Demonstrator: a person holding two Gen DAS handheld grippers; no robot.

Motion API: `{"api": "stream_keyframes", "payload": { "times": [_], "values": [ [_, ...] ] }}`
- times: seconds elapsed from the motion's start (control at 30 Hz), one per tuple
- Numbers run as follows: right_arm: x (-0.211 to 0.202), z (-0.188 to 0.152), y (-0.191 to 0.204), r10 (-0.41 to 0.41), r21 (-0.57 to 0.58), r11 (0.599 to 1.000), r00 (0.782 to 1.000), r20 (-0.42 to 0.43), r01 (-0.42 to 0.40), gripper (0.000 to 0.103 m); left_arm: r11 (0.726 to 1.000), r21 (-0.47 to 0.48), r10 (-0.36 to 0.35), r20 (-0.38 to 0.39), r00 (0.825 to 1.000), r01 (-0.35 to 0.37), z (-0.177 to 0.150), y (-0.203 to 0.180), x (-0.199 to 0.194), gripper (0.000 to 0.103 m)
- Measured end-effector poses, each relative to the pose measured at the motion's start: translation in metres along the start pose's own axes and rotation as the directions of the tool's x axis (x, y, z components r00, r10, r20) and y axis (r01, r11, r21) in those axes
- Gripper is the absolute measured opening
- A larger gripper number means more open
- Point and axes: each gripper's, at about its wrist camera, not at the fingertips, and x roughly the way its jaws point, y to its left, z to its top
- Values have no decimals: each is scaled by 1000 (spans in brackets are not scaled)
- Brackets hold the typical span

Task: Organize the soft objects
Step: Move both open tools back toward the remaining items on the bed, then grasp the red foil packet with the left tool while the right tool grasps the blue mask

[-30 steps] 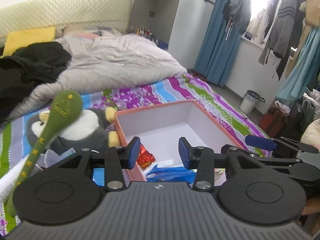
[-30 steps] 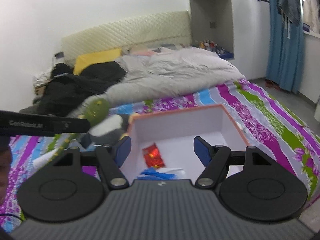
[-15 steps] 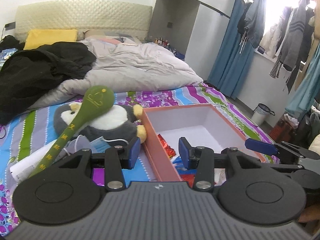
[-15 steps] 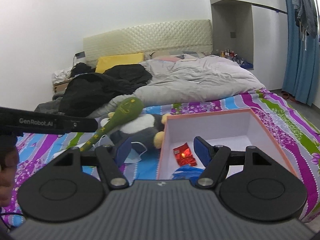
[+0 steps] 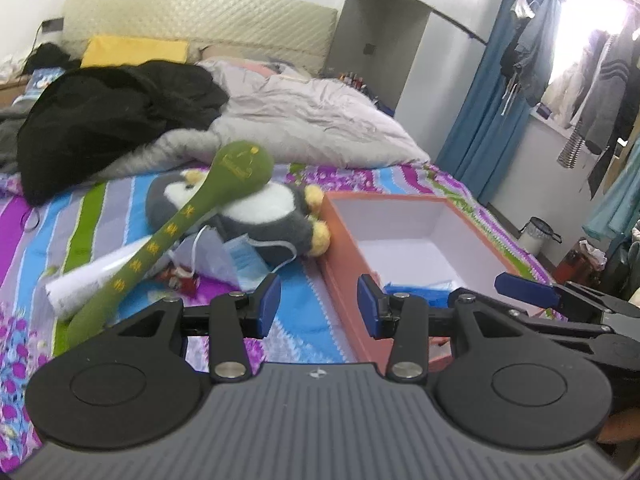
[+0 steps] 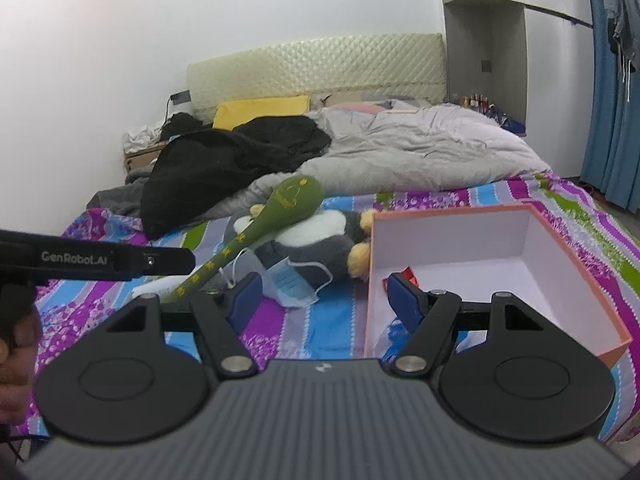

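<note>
The left tool (image 5: 316, 306) hangs with its blue pads apart and nothing between them, over the striped bedsheet (image 5: 296, 332) just beside the near left corner of the orange box (image 5: 340, 248). The right tool (image 6: 322, 300) is spread wider, also empty; its right pad sits over the box's left wall, its left pad over the sheet.

Taking the box as landmark: it lies open on the bed, white inside, with a red packet (image 6: 410, 274) and something blue (image 5: 420, 294) on its floor near the left wall. Touching its far left corner lies a plush penguin (image 5: 264, 212), on its back. A green padded club (image 5: 188, 236) leans across the penguin, its round head resting on it. A blue face mask (image 6: 292, 284) lies left of the box, against the penguin. Beyond, grey bedding (image 6: 420, 152) and black clothing (image 5: 112, 116) are heaped up.
</note>
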Motion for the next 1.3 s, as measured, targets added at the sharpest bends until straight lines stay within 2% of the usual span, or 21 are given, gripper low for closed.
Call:
{"api": "stream_keyframes", "payload": {
  "times": [0.4,0.5,0.87,1.03,1.07,1.3],
  "values": [
    [10,-34,24,14,1,1000,999,-49,-14,71,997,-48,58,-67,996,-61,-39,33,4,48],
    [15,-42,30,11,8,1000,998,-64,-10,71,994,-34,97,-70,993,-100,-46,39,1,48],
    [28,-65,45,42,-6,999,990,-132,-43,71,979,-115,153,-138,979,-169,-78,77,3,48],
    [43,-69,49,49,-32,998,987,-150,-54,71,973,-131,172,-148,974,-191,-80,90,15,49],
    [47,-69,50,43,-43,998,988,-149,-50,71,972,-131,175,-152,973,-196,-80,92,19,51],
    [85,-71,51,47,-48,997,985,-165,-55,71,969,-117,196,-180,964,-218,-77,109,59,51]
  ]
}}
